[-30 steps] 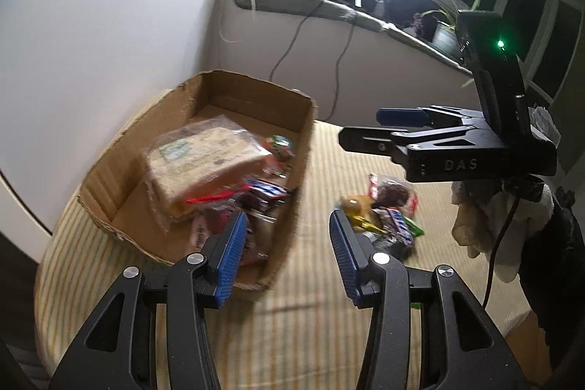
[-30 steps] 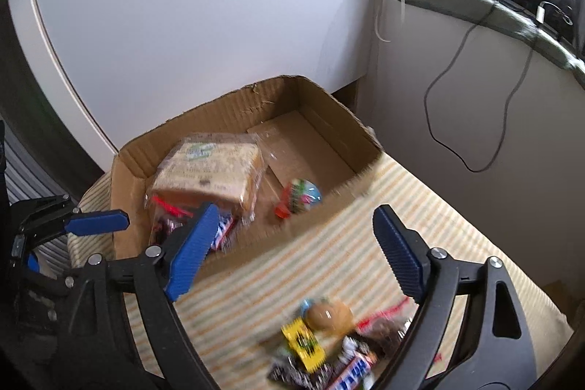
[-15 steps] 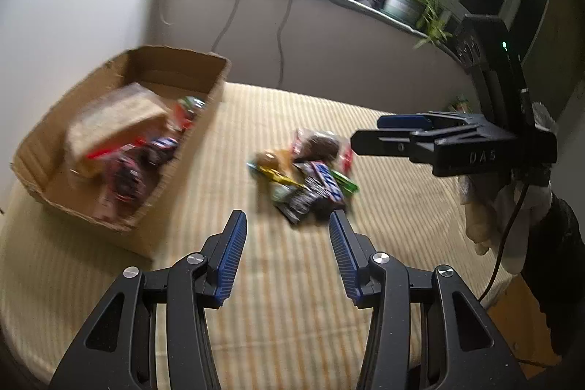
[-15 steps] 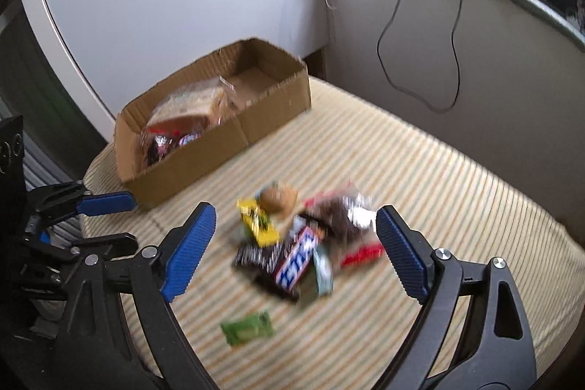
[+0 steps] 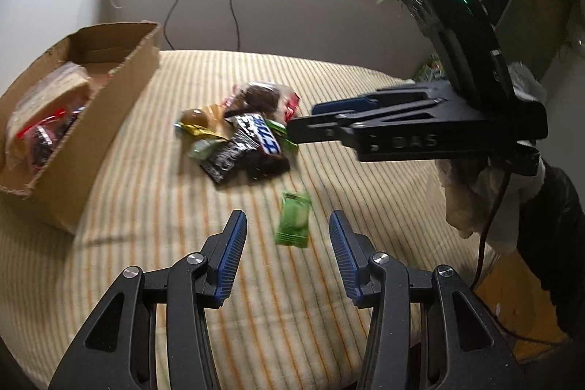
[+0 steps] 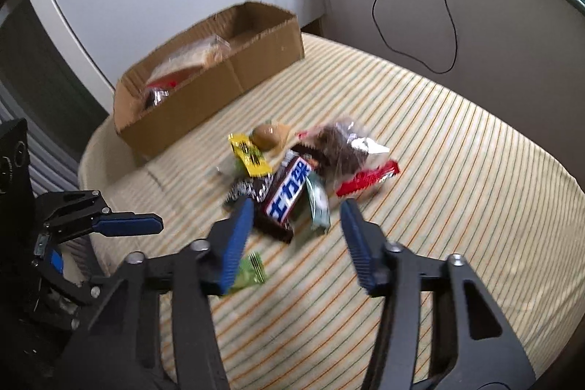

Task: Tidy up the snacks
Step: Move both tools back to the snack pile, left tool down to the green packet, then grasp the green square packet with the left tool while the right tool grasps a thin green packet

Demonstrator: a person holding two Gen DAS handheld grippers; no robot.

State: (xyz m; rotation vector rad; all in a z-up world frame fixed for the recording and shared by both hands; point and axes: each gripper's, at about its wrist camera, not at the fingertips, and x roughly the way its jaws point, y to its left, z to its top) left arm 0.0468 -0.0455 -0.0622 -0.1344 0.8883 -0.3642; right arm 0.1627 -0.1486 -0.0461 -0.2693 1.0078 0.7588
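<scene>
**Two grippers over a scattered snack pile**

Two things fill the scene: a round table under a striped yellow cloth (image 5: 153,280) and, at its nine o'clock edge, an open cardboard box (image 5: 95,119) already holding a bagged loaf of bread (image 5: 47,97) and a few wrappers.

Near the table's centre lies the snack pile (image 6: 292,170), loosely heaped: a brown chocolate bar with blue-and-white lettering (image 6: 289,192), a clear bag of dark cake (image 6: 340,148), a red wrapper (image 6: 365,178) at the pile's three o'clock, a yellow packet (image 6: 248,154) at ten o'clock beside a round bun (image 6: 267,137).

Apart from the heap, toward six o'clock, sits a small green packet (image 5: 294,223).

Over it hangs the left gripper (image 5: 287,238), jaws parted with the green packet showing between them, untouched. Above the near edge of the pile, the right gripper (image 6: 296,231) is closing its jaws; the chocolate bar's end shows between the blue pads (image 6: 237,236), yet nothing is pinched.
</scene>
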